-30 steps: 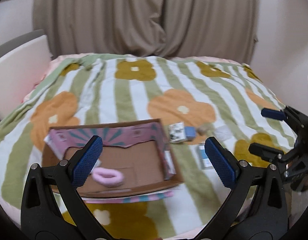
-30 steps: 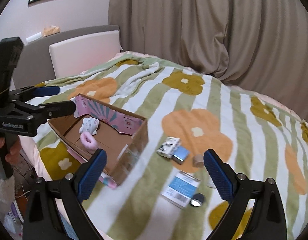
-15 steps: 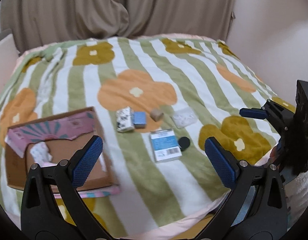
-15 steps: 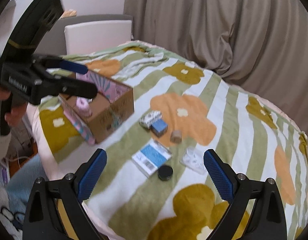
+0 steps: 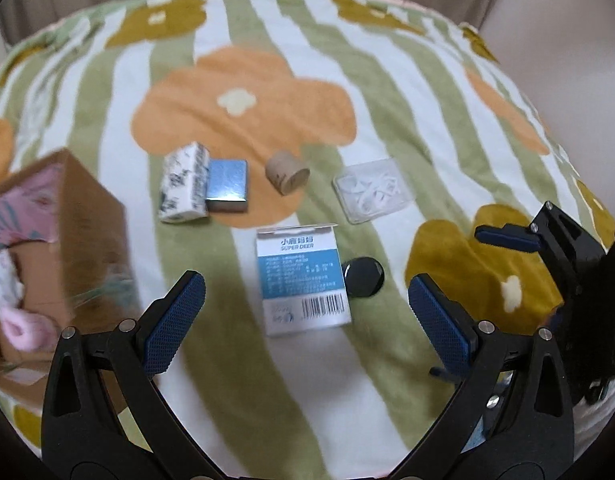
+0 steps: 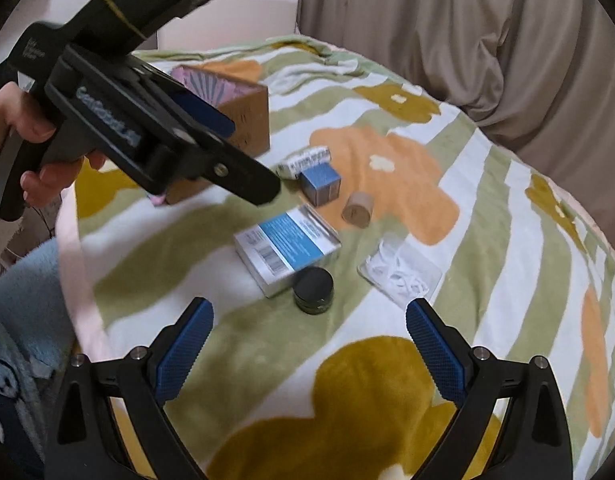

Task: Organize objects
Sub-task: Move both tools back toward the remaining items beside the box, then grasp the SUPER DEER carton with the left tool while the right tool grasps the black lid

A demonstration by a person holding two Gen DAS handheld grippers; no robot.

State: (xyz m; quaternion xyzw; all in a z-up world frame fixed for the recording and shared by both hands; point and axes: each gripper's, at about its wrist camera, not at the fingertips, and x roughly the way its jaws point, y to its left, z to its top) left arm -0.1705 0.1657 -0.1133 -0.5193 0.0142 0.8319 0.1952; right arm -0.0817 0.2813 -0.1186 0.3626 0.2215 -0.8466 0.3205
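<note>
The left gripper has its jaws spread wide with nothing between them, hovering over the bed. Just ahead of them, centred in the gap, lies a flat white-and-blue carton with a barcode, and touching its right edge sits a small round black-lidded jar. Farther ahead lie a grey-and-white printed packet pressed against a small shiny blue box, then a short tan cardboard roll on its side, and — to the right — a clear plastic bag of white pieces. Left of the jaws stands an open brown cardboard box with a pink liner, holding a pink ring-shaped item and something white.

The right gripper is likewise wide open and empty; the black jar sits just beyond its jaws, the carton behind that. To its left a hand grips the left tool's handle.

Everything rests on a green-and-white striped blanket with orange and mustard flowers.
</note>
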